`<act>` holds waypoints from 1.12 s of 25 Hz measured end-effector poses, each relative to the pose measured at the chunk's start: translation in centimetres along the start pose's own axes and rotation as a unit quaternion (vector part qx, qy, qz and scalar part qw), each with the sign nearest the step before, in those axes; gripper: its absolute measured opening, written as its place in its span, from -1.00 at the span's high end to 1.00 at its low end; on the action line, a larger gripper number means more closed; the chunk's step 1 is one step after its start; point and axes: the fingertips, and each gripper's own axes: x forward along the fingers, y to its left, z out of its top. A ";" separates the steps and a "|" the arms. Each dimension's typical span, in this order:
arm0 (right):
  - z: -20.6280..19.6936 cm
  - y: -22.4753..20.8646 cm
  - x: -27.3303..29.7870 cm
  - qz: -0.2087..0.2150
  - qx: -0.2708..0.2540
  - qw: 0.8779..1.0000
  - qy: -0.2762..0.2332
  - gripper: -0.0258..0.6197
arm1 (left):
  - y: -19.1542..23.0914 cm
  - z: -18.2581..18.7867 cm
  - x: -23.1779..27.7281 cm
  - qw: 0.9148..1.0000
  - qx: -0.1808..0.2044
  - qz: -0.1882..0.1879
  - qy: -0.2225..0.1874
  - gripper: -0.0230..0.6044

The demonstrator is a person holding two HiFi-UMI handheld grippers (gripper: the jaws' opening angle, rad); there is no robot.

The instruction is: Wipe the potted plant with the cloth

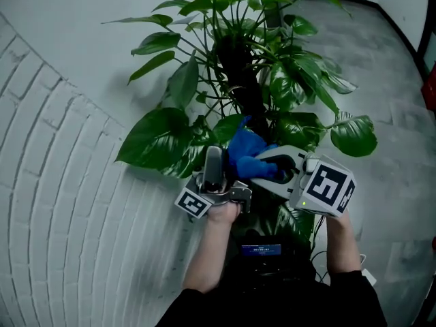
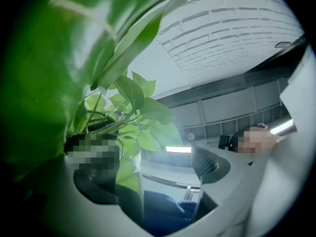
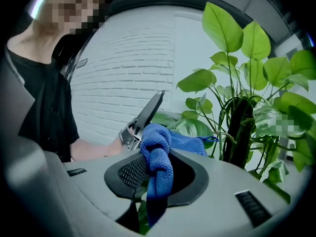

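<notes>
The potted plant (image 1: 235, 60) has broad green leaves around a dark central pole. My right gripper (image 1: 272, 169) is shut on a blue cloth (image 1: 246, 152), which is bunched against the leaves low on the plant. In the right gripper view the blue cloth (image 3: 157, 147) hangs between the jaws of that gripper (image 3: 157, 174), with the plant (image 3: 237, 127) to the right. My left gripper (image 1: 215, 159) sits just left of the cloth. Seen from the left gripper (image 2: 158, 181), the jaws stand apart with a leaf (image 2: 129, 177) hanging between them and the cloth (image 2: 165, 216) behind it.
A white brick wall (image 1: 54, 182) curves along the left. Grey floor (image 1: 388, 67) lies to the right of the plant, with a red object (image 1: 430, 87) at the edge. A small device with a lit screen (image 1: 260, 251) is at the person's chest.
</notes>
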 end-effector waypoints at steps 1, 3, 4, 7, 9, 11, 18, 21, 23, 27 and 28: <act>0.4 -0.1 -0.7 0.004 0.012 1.000 -0.018 0.56 | 0.0 0.1 0.0 1.000 -0.001 0.000 -0.003 -0.53; 1.8 -1.2 -2.7 -0.007 0.043 0.997 -0.067 0.57 | 0.0 0.3 -0.2 1.000 -0.001 0.001 -0.008 -0.53; 2.7 -2.1 -3.9 -0.026 0.055 0.994 -0.094 0.57 | 0.0 0.4 -0.3 1.000 0.000 0.001 -0.010 -0.53; 5.4 -5.9 -7.1 -0.113 0.078 0.977 -0.164 0.57 | -0.2 1.0 -0.3 1.000 0.003 -0.003 -0.016 -0.53; 6.3 -8.1 -8.2 -0.158 0.088 0.965 -0.188 0.56 | -0.4 1.3 -0.4 1.000 0.005 -0.004 -0.019 -0.53; 6.5 -9.6 -7.9 -0.182 0.091 0.961 -0.189 0.56 | -0.5 1.6 -0.7 1.000 0.007 -0.004 -0.023 -0.53; 6.1 -11.6 -1.2 -0.151 0.065 0.981 -0.106 0.56 | -0.9 1.9 -0.6 0.999 0.006 -0.017 -0.033 -0.53; 5.3 -11.4 1.8 -0.121 0.069 0.987 -0.074 0.56 | -0.9 2.0 -0.6 0.999 0.004 -0.021 -0.033 -0.52; 4.9 -10.8 2.9 -0.104 0.075 0.990 -0.063 0.56 | -1.1 1.9 -0.5 0.999 0.002 -0.025 -0.030 -0.52; 4.9 -9.3 3.7 -0.087 0.071 0.992 -0.055 0.56 | -1.4 1.8 -0.5 0.999 0.002 -0.030 -0.025 -0.52; 5.0 -9.1 3.8 -0.086 0.067 0.993 -0.053 0.56 | -1.5 1.8 -0.5 0.999 0.002 -0.032 -0.025 -0.51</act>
